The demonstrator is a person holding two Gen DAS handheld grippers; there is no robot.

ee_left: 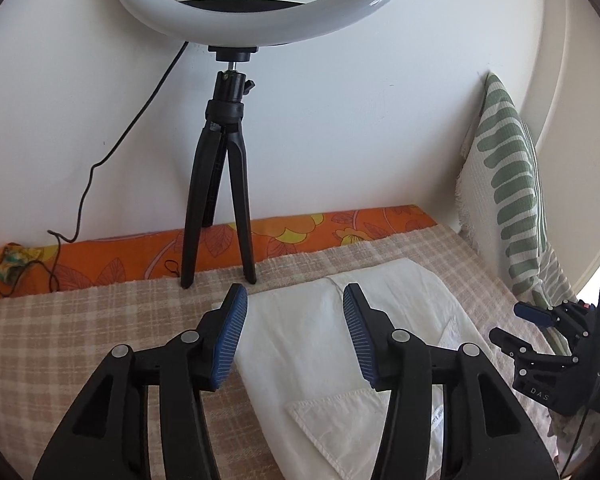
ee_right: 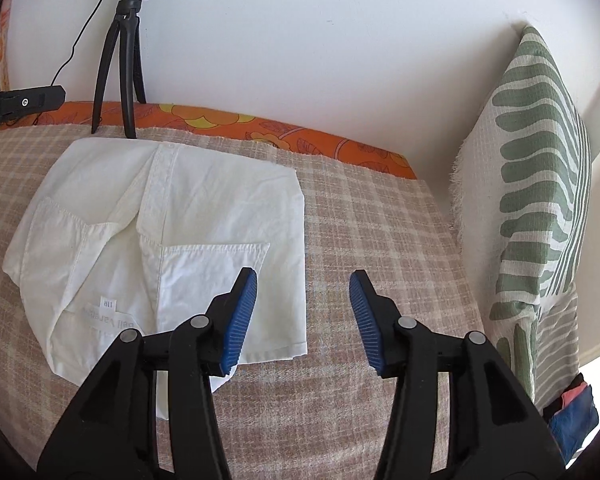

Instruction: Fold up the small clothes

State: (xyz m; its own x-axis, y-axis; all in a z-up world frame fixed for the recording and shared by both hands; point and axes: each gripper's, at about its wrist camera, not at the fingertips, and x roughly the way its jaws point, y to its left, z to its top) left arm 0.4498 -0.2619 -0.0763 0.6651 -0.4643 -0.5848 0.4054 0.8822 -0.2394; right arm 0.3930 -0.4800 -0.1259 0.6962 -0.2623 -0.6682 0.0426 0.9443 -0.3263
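White wall behind; checked beige woven blanket [ee_right: 380, 240] over orange floral sheet [ee_left: 340, 232]; folded white cotton garment [ee_right: 220, 200], stitched pocket seams, lies mid-blanket toward the wall edge; your left gripper [ee_left: 296, 336] and right gripper [ee_right: 304, 316] both spread, ribbed blue pads gripping nothing; tripod [ee_left: 220, 200] beyond.

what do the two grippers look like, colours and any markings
Both match. The left gripper has matte black plastic arms with triangular cut-outs, round silver pivot pins and two fingers faced with blue ribbed pads. The right gripper is built the same way, with the same blue ribbed pads. In the left wrist view its black body carries white letters reading DAS. No sleeves or hands are visible.
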